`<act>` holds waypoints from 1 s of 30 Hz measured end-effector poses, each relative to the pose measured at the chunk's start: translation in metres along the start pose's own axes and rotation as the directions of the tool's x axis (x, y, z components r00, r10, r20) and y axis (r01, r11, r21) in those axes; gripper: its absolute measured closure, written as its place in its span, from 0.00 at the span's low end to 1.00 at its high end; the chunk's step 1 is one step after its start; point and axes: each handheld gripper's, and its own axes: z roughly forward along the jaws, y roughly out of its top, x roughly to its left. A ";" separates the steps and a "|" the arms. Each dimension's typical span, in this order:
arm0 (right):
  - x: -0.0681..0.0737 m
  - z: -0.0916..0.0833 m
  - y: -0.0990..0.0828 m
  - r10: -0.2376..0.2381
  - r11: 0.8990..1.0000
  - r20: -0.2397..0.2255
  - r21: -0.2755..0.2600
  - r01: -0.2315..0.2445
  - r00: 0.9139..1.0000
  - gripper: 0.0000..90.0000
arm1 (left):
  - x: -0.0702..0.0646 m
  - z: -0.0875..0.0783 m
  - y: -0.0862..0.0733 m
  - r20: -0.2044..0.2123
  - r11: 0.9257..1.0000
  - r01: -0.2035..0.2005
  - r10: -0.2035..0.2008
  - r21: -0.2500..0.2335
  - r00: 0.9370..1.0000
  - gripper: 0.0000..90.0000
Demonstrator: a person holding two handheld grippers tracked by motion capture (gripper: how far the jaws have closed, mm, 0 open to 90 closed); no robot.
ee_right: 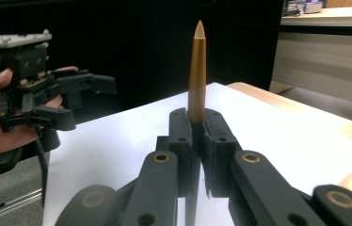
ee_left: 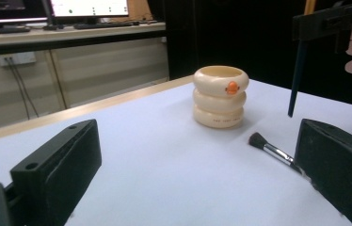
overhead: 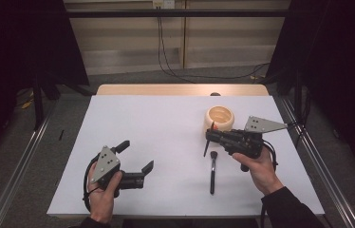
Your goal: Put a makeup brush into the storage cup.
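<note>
My right gripper [overhead: 210, 137] is shut on a slim stick [ee_right: 196, 80], gold and tapered at the top, that stands upright between the jaws. Its dark lower end [ee_left: 296, 80] hangs a little above the white table, close to a cream ringed holder [overhead: 219, 118] with an orange dot. A black makeup brush [overhead: 212, 173] lies flat on the table just below that gripper, bristles toward the holder. My left gripper [overhead: 138, 156] sits low at the front left, open with nothing between its fingers, and points toward the holder [ee_left: 220, 96] and the brush [ee_left: 270, 148].
The white sheet [overhead: 166, 123] covers the table top, with a wooden strip [overhead: 180, 89] along the far edge. Metal rails run down both sides of the table, and cables lie on the floor beyond it.
</note>
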 end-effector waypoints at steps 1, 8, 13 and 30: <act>-0.002 -0.001 0.000 -0.001 1.000 0.007 -0.006 0.001 1.000 0.93 | 0.001 -0.003 -0.003 -0.006 1.000 0.013 -0.013 0.003 1.000 0.02; -0.007 -0.004 0.001 0.001 1.000 0.028 -0.004 -0.001 1.000 0.93 | 0.004 -0.018 -0.017 -0.018 0.997 0.073 -0.073 -0.007 0.997 0.04; -0.009 -0.008 0.004 -0.001 1.000 0.042 -0.004 0.001 0.999 0.93 | 0.011 -0.025 -0.024 -0.049 0.997 0.075 -0.076 -0.010 0.996 0.03; -0.028 -0.015 0.026 -0.027 0.999 0.103 -0.021 0.030 0.994 0.92 | 0.013 -0.028 -0.026 -0.058 0.998 0.063 -0.062 0.001 0.996 0.01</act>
